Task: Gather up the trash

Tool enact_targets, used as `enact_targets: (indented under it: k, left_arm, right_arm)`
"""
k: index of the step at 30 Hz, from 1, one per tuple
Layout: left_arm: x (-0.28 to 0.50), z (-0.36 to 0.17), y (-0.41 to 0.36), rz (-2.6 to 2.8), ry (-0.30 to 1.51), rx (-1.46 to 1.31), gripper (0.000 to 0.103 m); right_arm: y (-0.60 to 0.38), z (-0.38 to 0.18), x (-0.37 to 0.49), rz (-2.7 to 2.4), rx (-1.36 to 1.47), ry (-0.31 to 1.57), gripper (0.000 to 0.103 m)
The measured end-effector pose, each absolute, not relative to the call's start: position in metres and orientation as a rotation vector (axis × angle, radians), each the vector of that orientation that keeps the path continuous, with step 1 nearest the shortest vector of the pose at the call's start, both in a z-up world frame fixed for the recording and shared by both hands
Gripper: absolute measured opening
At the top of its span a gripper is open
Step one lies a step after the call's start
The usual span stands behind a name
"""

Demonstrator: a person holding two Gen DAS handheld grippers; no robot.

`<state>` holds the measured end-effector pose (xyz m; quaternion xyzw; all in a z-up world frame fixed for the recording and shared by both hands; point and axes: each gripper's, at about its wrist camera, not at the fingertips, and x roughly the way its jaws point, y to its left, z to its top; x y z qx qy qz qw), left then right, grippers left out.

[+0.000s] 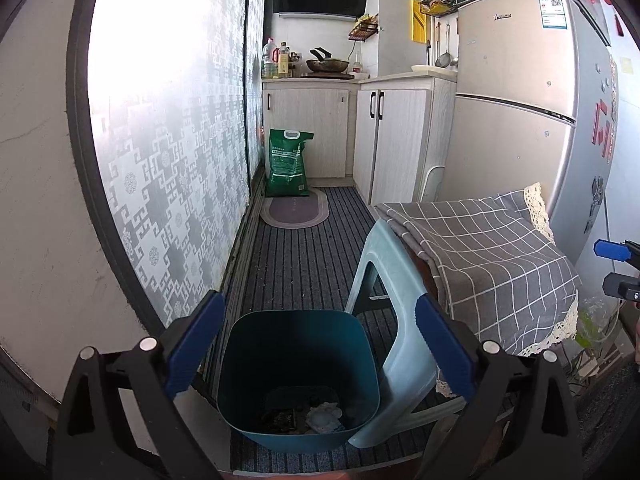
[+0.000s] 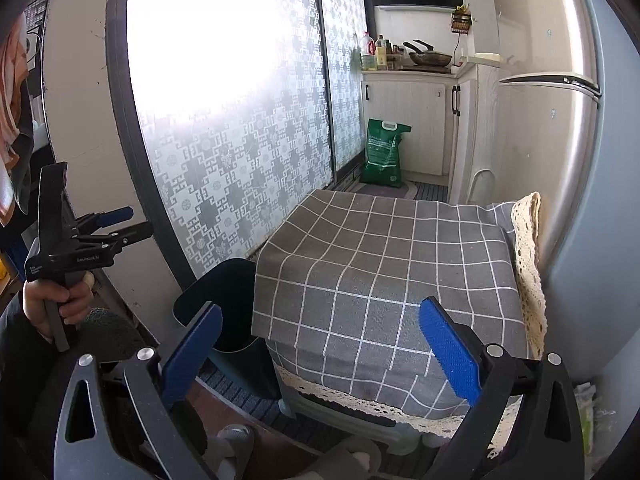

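Black-framed tool [image 1: 320, 360] with ribbed blue pads [image 1: 196, 346], silver pivot screws [image 1: 147, 344]

Matt teal plastic bin [image 1: 298, 380], glossy pale plastic stool [image 1: 394, 280], woven checked cloth [image 2: 384, 280] with lace edging.

Left gripper [image 1: 320, 344] wide apart above teal bin [image 1: 298, 380], trash [image 1: 324, 416] inside

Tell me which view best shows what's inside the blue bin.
The left wrist view: it looks down into the open blue bin, showing crumpled white trash and dark scraps at the bottom. The right wrist view shows only part of the bin's rim beside the checked cloth, nothing inside.
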<state>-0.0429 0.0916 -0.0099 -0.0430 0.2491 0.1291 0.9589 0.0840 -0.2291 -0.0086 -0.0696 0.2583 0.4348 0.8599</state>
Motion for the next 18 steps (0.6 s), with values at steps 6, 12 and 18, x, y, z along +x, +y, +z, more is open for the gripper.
enact_targets:
  k: [6, 12, 18]
  left_arm:
    - [-0.0405, -0.0125, 0.0847, 0.263, 0.520, -0.054, 0.099]
    - [-0.0377, -0.0157, 0.0828, 0.285, 0.541, -0.062, 0.099]
    - [-0.0348, -0.0194, 0.0871, 0.313, 0.572, -0.084, 0.099]
  right_arm:
    - [-0.2292, -0.0056, 0.0785, 0.936, -0.145, 0.522, 0.100]
    - [-0.2330, -0.0090, 0.0851, 0.904, -0.115, 0.559, 0.100]
    - [-0.2295, -0.0102, 0.0838, 0.909, -0.131, 0.568, 0.100]
